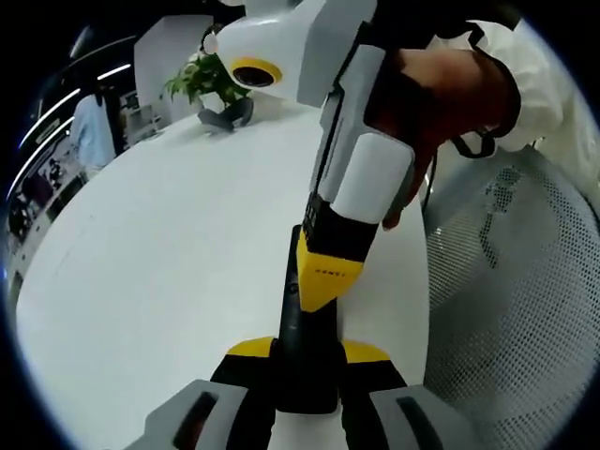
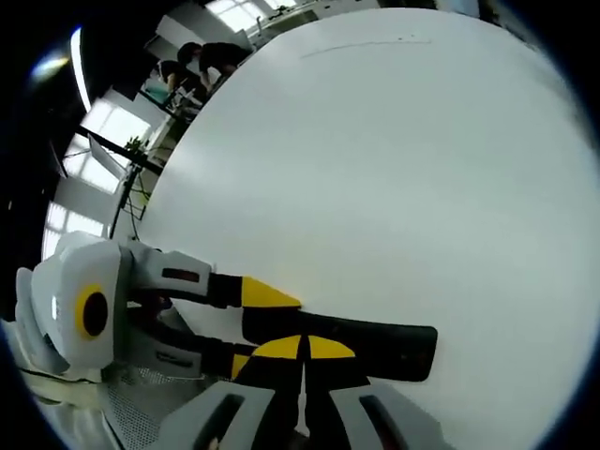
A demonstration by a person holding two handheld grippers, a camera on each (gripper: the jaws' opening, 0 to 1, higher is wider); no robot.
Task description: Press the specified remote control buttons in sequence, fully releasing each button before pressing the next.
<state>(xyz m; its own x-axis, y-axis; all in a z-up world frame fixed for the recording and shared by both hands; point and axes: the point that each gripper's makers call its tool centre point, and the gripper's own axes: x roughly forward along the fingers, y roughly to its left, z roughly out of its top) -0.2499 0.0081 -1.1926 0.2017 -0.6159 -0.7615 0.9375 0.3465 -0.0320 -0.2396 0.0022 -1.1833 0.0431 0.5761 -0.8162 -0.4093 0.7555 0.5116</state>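
Left claw (image 1: 305, 375): its yellow-tipped jaws rose from the bottom of the left gripper view and were clamped on the near end of the remote control (image 1: 302, 328), one jaw on each long side.
Remote control: a slim black bar lying flat on the white tabletop (image 1: 169, 253); in the left gripper view its long axis ran straight away from the left claw, toward the far side of the tabletop. Its buttons could not be made out.
Right claw (image 1: 323, 281): in the left gripper view it came down from above with its yellow tip on the remote's upper face, a little past the left claw's grip. In the right gripper view (image 2: 305, 361) its two yellow tips were drawn together with only a thin seam between them, resting on the black remote (image 2: 375, 347), which stretched to the right across the tabletop (image 2: 375, 169).
Person's hand (image 1: 441, 103): wrapped around the right gripper's handle, white sleeve behind it.
Beside the tabletop: a white mesh chair (image 1: 516, 281).
Far edge: a potted green plant (image 1: 202, 80) on the tabletop; whether the pot held anything besides the plant could not be told.
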